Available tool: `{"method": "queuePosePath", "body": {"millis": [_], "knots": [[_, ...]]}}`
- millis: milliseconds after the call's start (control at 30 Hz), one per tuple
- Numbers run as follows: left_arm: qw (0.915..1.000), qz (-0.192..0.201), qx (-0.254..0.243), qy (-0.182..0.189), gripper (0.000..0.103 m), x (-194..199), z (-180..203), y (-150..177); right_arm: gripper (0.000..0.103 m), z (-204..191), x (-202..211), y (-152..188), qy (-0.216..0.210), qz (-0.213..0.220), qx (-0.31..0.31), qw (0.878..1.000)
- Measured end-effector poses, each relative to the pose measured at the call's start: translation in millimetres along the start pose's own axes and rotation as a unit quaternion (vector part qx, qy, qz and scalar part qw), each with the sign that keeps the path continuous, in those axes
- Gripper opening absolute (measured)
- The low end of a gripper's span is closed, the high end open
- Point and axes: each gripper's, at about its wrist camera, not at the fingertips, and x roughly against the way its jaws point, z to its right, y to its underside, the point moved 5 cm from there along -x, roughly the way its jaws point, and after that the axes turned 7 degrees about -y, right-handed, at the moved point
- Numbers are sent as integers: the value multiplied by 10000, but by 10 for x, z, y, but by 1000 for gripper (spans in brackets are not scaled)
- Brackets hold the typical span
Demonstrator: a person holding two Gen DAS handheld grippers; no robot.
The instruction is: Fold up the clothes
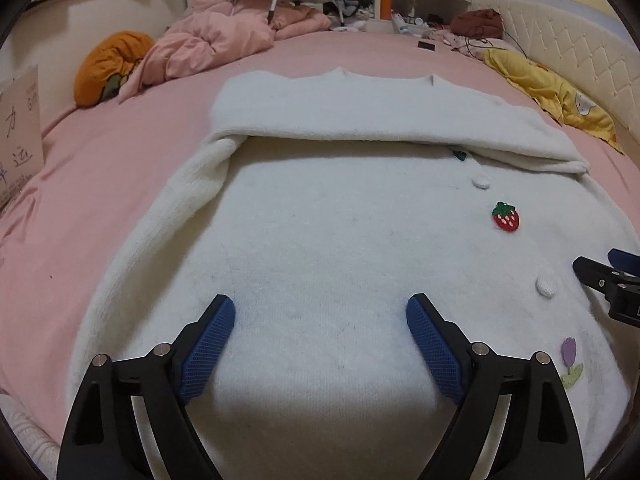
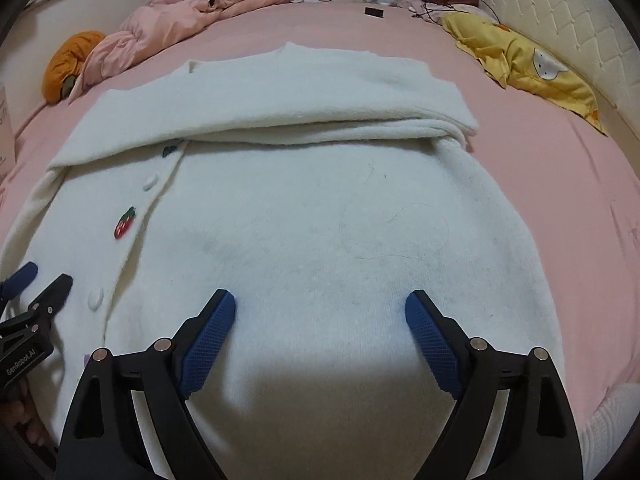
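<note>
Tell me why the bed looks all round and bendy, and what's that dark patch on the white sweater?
Left wrist view: the fisheye lens bulges the pink bed, with black corners; the left tool, open, casts a grey shadow on the white cardigan. Right wrist view: same bulge, same shadow below the open right tool; far clutter looks soft.

A bed (image 1: 100, 168) with a pink sheet carries everything. A white cardigan (image 1: 340, 248) lies spread flat on its middle, the far part folded over. Beyond the cardigan to the left sit a rumpled pink quilt (image 1: 208, 44) and an orange cushion (image 1: 108, 66). Beyond the cardigan to the right lies a yellow cloth (image 1: 556, 96), near the padded headboard (image 1: 576, 52). A small black item (image 1: 426, 45) lies far behind the cardigan.
</note>
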Motion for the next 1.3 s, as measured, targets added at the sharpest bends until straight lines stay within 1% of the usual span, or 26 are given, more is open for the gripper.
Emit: {"method": "queuePosePath", "body": {"millis": [200, 367, 400, 500, 567, 600, 667, 700, 733, 800, 833, 867, 900, 967, 1000, 1033, 1067, 1133, 1200, 1267, 1300], "knots": [[10000, -69, -16, -42, 88, 3, -27, 11, 87, -15, 37, 33, -30, -33, -11, 10000], [9997, -211, 11, -79, 88, 24, -46, 20, 87, -6, 65, 50, -69, -95, -17, 9999], [9996, -252, 14, -87, 88, 33, -45, 20, 87, -6, 74, 54, -75, -120, -16, 9999], [9985, -541, -56, -80, 88, 81, -46, 6, 87, -11, 113, 63, -115, -219, -18, 9997], [9968, -782, -157, -8, 88, 119, -55, -18, 87, -3, 184, 49, -324, -360, -64, 9988], [9958, -881, -217, 98, 88, 146, -78, -49, 87, 36, 244, 10, -541, -433, -135, 9975], [9947, -950, -328, 215, 88, 270, -244, -135, 87, 126, 369, -73, -947, -566, -294, 9935], [9940, -984, -383, 273, 88, 332, -327, -178, 87, 228, 438, -123, -1051, -619, -446, 9915], [9928, -1065, -464, 276, 88, 379, -457, -222, 87, 373, 497, -143, -1140, -778, -624, 9885], [9853, -1576, -570, 329, 89, 367, -731, -204, 87, 663, 616, -187, -1314, -1095, -981, 9804], [9805, -1830, -623, 357, 89, 364, -869, -196, 87, 815, 661, -191, -1408, -1332, -1173, 9740], [9723, -2155, -678, 602, 89, 341, -952, -134, 87, 974, 662, -132, -1517, -1771, -1404, 9622], [9624, -2475, -732, 846, 89, 320, -1036, -73, 87, 1074, 663, -61, -1600, -2055, -1607, 9520], [9487, -2857, -745, 1134, 89, 293, -1042, 39, 87, 1235, 642, 87, -1709, -2536, -1953, 9318], [9409, -3045, -750, 1277, 89, 280, -1046, 94, 87, 1277, 612, 170, -1683, -2738, -2049, 9245], [9357, -3193, -797, 1273, 88, 263, -1027, 159, 87, 1303, 574, 301, -1557, -2982, -2136, 9172], [9302, -3340, -843, 1269, 88, 246, -1009, 224, 87, 1335, 533, 416, -1361, -3188, -2169, 9126], [9246, -3451, -884, 1352, 88, 253, -964, 302, 87, 1277, 504, 523, -1229, -3291, -1990, 9149], [9187, -3561, -925, 1435, 88, 261, -919, 380, 87, 1102, 440, 638, -1419, -3622, -1836, 9028], [9127, -3670, -966, 1518, 88, 268, -875, 458, 87, 892, 319, 780, -1715, -4013, -1705, 8835], [9096, -3724, -986, 1559, 88, 272, -853, 497, 87, 833, 266, 852, -1688, -4145, -1607, 8797]]}}
